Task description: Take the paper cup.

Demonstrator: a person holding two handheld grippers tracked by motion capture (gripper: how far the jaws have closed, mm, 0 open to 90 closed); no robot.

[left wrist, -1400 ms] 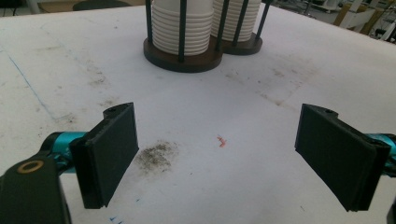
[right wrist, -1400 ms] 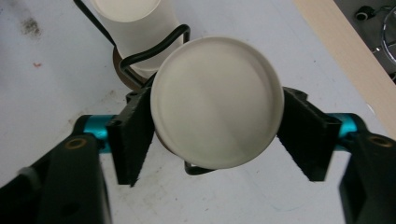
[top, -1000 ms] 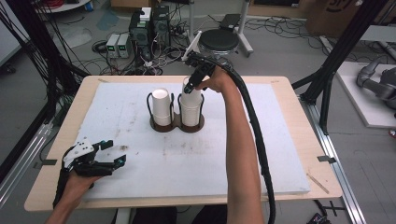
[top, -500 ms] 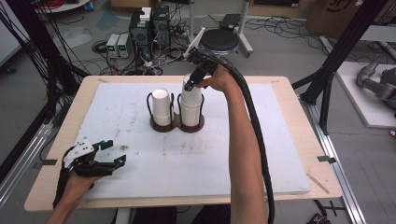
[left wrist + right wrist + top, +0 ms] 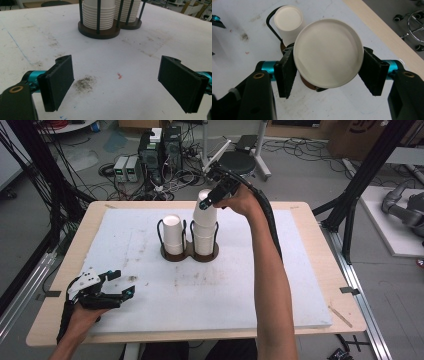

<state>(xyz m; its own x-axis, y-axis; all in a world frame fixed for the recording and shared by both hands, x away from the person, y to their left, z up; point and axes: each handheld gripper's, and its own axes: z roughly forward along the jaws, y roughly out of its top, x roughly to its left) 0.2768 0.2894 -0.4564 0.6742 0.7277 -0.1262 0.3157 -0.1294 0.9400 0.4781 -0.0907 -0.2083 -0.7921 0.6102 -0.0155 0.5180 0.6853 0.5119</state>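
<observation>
A white pad (image 5: 150, 245) covers the table (image 5: 320, 250). On it stands a dark holder (image 5: 190, 254) with two stacks (image 5: 173, 237) of upturned paper cups. The right gripper (image 5: 206, 204) clamps the top cup (image 5: 328, 52) of the right stack (image 5: 204, 237) by its sides; its jaws have just been closing on it, and the cup sits partly above its stack.

A paper cup is likely very light and thin-walled. It should dent under a hard squeeze, so a gentle hold on opposite sides near the closed end suits it. Nested cups may cling.

The right arm reaches far forward, gripper angled down. The left gripper (image 5: 117, 285) lies low near the table's near-left corner, jaws wide and empty.
</observation>
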